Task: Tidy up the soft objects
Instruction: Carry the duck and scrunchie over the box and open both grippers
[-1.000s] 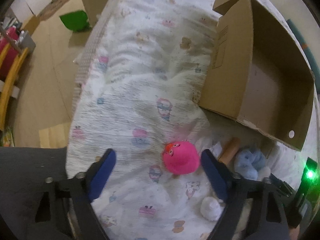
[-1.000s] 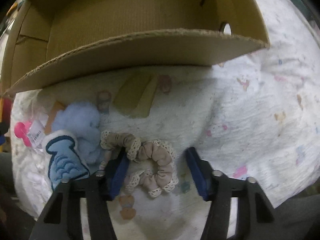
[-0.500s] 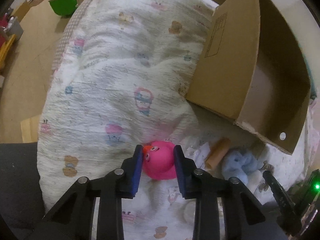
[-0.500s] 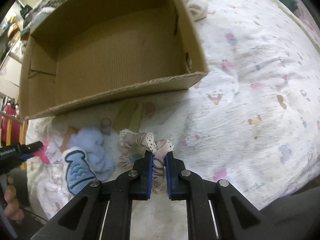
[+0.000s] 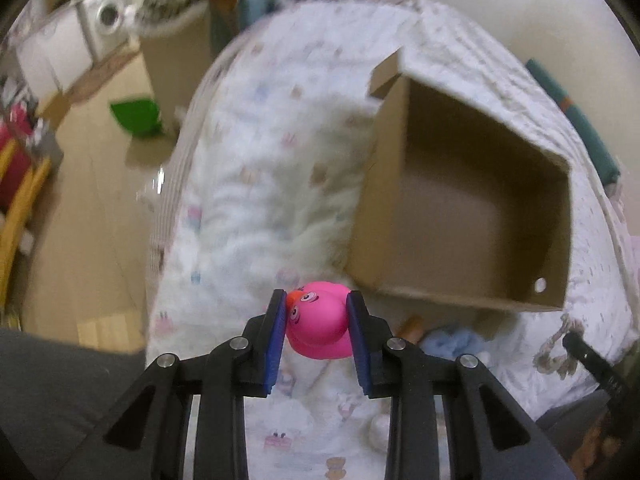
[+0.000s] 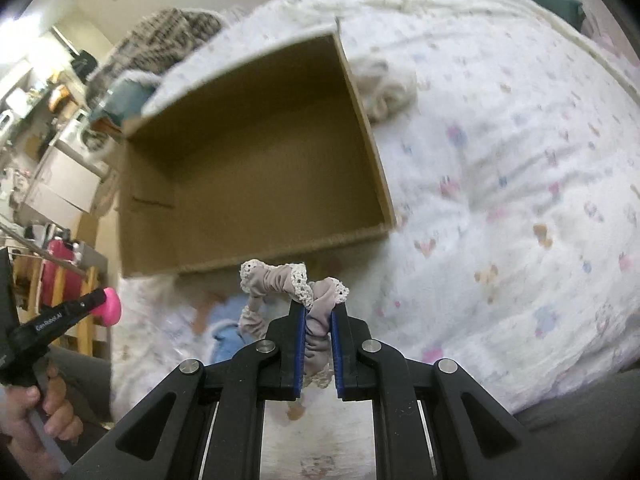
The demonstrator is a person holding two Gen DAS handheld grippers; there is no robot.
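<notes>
My left gripper (image 5: 316,300) is shut on a pink rubber duck (image 5: 318,326) and holds it above the bed, just left of the open cardboard box (image 5: 464,216). My right gripper (image 6: 319,312) is shut on a beige lace-trimmed scrunchie (image 6: 280,278), lifted in front of the box's (image 6: 256,168) near wall. The left gripper with the duck (image 6: 109,307) also shows at the left of the right wrist view. A light blue plush (image 5: 452,340) lies on the bed below the box.
The box rests on a white quilt (image 6: 500,168) with small cartoon prints. A cream cloth bundle (image 6: 386,88) lies by the box's right wall. A green bin (image 5: 138,116) and furniture stand on the wooden floor (image 5: 92,200) to the left.
Both grippers closed on their objects and lifted them off the quilt. They have risen and now look down into the box.
</notes>
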